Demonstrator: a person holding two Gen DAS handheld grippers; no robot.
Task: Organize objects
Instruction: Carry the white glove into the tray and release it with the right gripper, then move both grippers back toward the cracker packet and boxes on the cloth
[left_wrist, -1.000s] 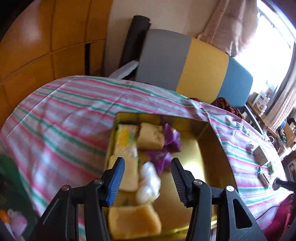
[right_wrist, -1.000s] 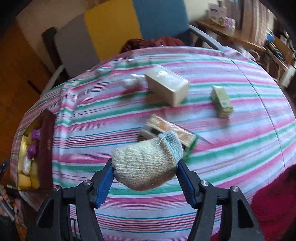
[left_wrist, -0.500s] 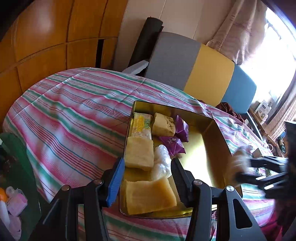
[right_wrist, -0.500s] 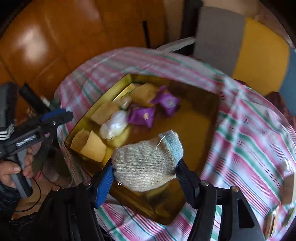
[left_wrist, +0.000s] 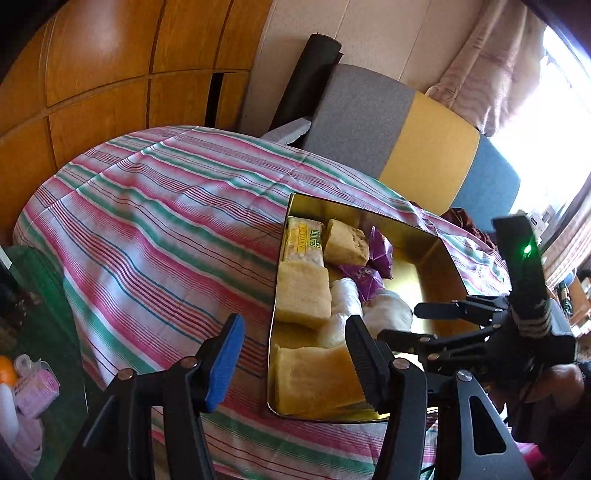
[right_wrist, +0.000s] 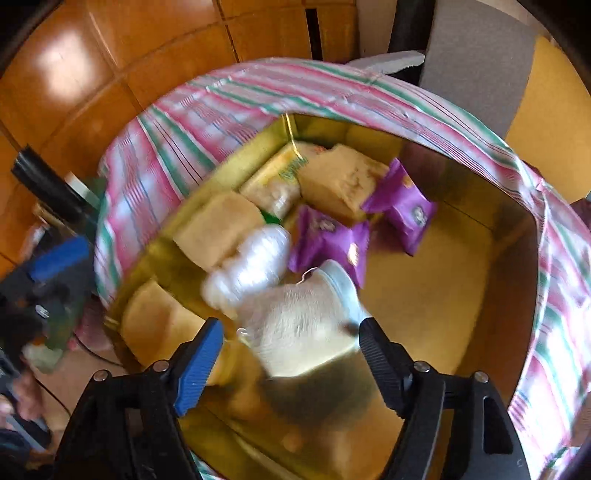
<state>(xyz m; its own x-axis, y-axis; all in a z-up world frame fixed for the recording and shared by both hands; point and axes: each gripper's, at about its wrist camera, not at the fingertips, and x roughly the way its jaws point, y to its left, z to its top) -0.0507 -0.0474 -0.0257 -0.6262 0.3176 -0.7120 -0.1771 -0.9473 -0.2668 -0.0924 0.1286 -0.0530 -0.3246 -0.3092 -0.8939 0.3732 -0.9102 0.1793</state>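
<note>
While the blurred beige knitted sock (right_wrist: 306, 325) lies loose between the spread right gripper (right_wrist: 291, 343) in the gold rectangular tin (right_wrist: 436, 295) (2 purple packets beyond), the left gripper (left_wrist: 295, 354) is held apart, empty.

Left gripper (left_wrist: 293, 360) is showing black angular arms, silver screws, one blue ribbed pad and one black. Right gripper (right_wrist: 291, 354) is matching it, carrying a black upright block glowing with a green light.
</note>
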